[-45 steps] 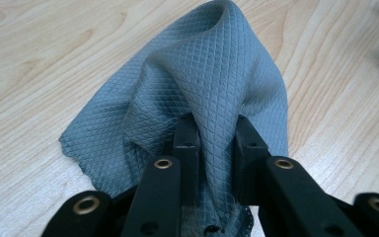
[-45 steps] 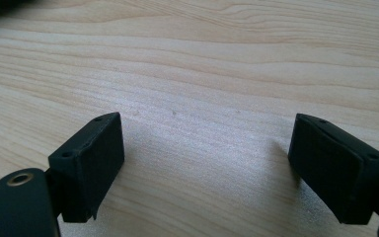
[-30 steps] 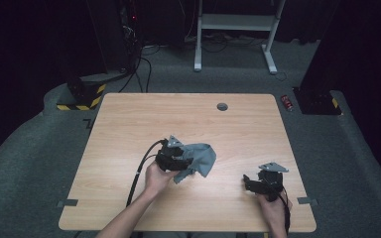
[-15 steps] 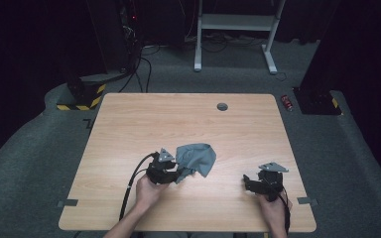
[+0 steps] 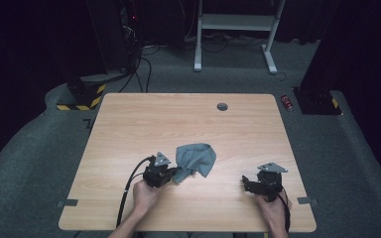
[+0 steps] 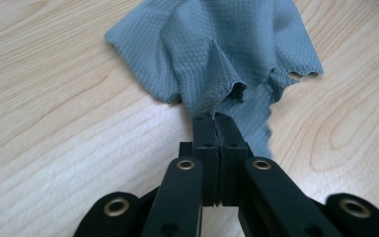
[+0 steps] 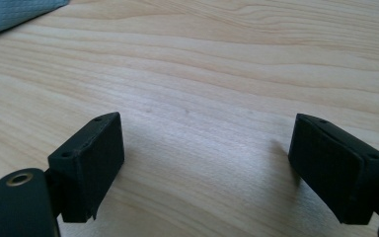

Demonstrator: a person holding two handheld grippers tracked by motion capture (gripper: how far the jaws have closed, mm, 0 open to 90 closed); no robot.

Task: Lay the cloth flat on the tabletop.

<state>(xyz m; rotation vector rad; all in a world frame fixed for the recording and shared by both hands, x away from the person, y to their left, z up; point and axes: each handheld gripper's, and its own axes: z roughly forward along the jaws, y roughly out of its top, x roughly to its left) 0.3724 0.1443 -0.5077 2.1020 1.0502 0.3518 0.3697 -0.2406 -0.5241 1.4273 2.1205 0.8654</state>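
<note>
A crumpled grey-blue cloth (image 5: 197,157) lies on the wooden table (image 5: 178,114), a little in front of its middle. My left gripper (image 5: 172,173) sits at the cloth's near-left edge. In the left gripper view its jaws have just been closing and now meet, and the left gripper (image 6: 216,118) pinches a fold of the cloth (image 6: 227,44) at its hem. My right gripper (image 5: 246,183) rests low over bare wood at the front right, apart from the cloth. In the right gripper view my right gripper (image 7: 207,148) stands open with nothing between its pads, and a corner of the cloth (image 7: 10,12) shows far off.
A round grommet hole (image 5: 222,106) sits near the table's far edge. The left gripper's black cable (image 5: 129,186) trails toward the front edge. On the floor beyond are a red can (image 5: 288,102), a white frame (image 5: 233,22) and a yellow-black striped base (image 5: 82,96).
My left gripper has slid from on top of the cloth toward the near left, to its edge, and its jaws have shut there. The right gripper has kept still.
</note>
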